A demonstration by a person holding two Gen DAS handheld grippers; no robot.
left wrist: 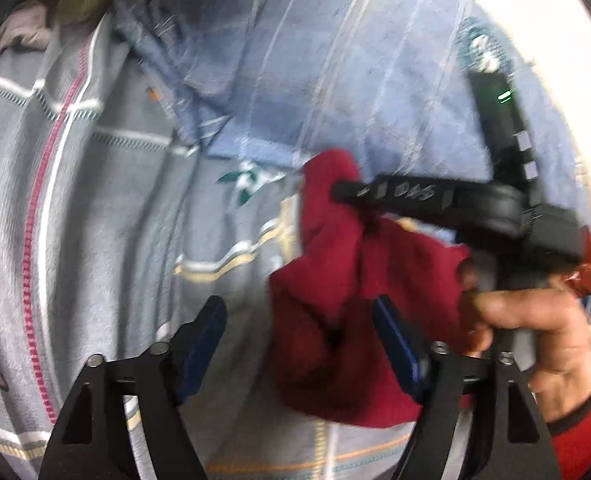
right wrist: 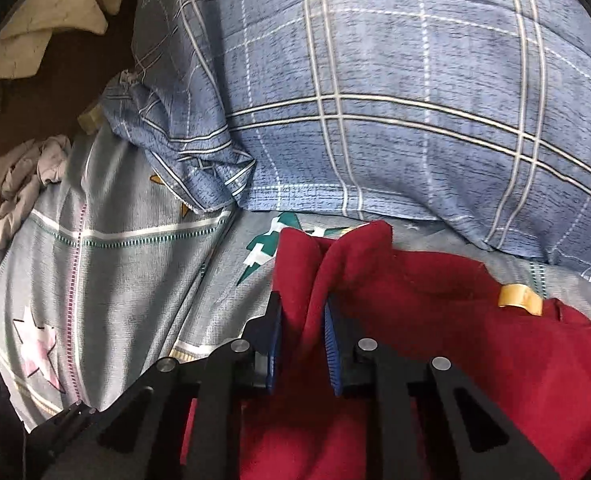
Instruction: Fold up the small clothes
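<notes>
Item: 1 red garment [right wrist: 435, 320], soft, light and limp by the look of it; laid on a grey patterned bedsheet [right wrist: 127, 272], just below a blue checked pillow [right wrist: 375, 100]. A raised fold near its upper edge is pinched between the nearly closed jaws of the right gripper [right wrist: 302, 320]; the left gripper [left wrist: 299, 340] is held wide open, nothing gripped. Shape is bunched, so long axis and heading cannot be told; hems or corners are judged the best holds.
</notes>
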